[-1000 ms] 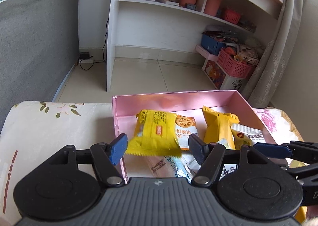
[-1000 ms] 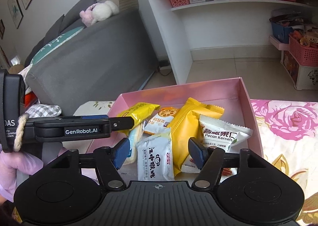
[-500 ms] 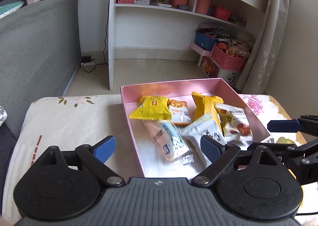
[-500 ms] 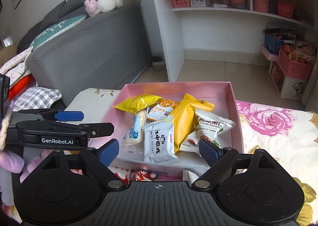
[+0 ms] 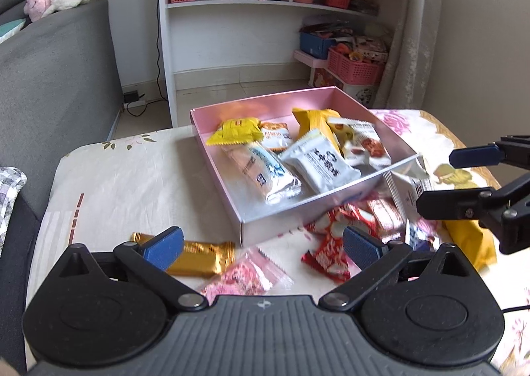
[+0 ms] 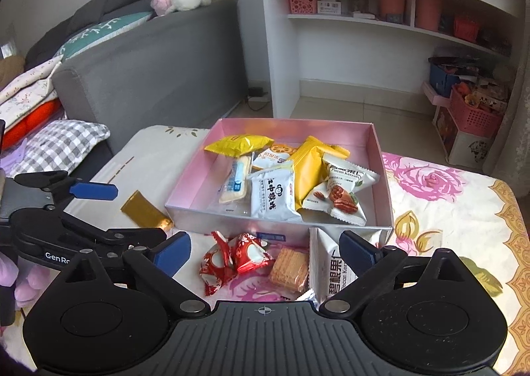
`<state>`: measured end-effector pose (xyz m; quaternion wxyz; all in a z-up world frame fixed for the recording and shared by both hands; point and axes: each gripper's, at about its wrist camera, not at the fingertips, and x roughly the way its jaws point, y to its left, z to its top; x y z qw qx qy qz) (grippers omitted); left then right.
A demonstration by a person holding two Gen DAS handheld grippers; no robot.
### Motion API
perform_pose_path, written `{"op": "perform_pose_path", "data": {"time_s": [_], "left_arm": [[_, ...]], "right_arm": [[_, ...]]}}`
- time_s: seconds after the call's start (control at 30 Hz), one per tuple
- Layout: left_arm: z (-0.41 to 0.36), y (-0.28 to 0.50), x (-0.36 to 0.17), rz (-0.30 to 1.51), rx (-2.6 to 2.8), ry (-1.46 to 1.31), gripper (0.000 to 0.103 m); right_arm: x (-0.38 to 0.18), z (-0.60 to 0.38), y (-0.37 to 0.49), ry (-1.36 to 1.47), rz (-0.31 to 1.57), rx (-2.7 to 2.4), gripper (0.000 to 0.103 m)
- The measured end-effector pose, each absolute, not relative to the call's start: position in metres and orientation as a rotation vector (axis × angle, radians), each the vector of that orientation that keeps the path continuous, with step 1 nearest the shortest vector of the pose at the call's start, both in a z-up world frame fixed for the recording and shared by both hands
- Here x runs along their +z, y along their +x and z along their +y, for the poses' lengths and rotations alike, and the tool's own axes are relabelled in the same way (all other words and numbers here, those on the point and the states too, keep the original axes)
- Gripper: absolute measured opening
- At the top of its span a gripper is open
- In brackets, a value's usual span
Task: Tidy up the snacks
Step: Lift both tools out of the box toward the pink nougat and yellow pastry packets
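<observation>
Floral cloth [image 6: 440,204] covers the low table in a living room, with a grey sofa [image 6: 159,71] to one side and a white shelf unit [image 6: 364,45] behind. On the cloth sits the pink box [image 6: 382,170], holding several snack packets: a yellow packet [image 6: 237,144] at the back, a white packet [image 6: 273,194] in the middle and a pecan packet [image 6: 341,194] beside it. Loose snacks lie on the cloth just in front of the box: a gold bar [image 5: 198,255], red candies [image 6: 232,258], a wafer [image 6: 290,268] and a pink packet [image 5: 245,276]. The left gripper [image 5: 261,245] hovers above these with its jaws opening and nothing between them. The right gripper [image 6: 265,250] likewise has its jaws opening, empty, over the red candies.
</observation>
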<state>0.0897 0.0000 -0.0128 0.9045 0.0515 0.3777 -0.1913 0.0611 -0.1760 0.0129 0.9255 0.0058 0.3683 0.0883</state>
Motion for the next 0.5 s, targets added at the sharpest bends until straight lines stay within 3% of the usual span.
{"op": "perform_pose_path", "data": {"time_s": [0.43,0.5], "left_arm": [[0.036,0.060,-0.046,0.753,-0.518,0.225,0.102],[0.040,0.064,-0.050,0.759,-0.531,0.241,0.097]], "right_arm": [[-0.032,-0.181,0.013,-0.110,0.660,0.073,0.099],[-0.036,-0.187,0.009,-0.120,0.668,0.065,0.099]]}}
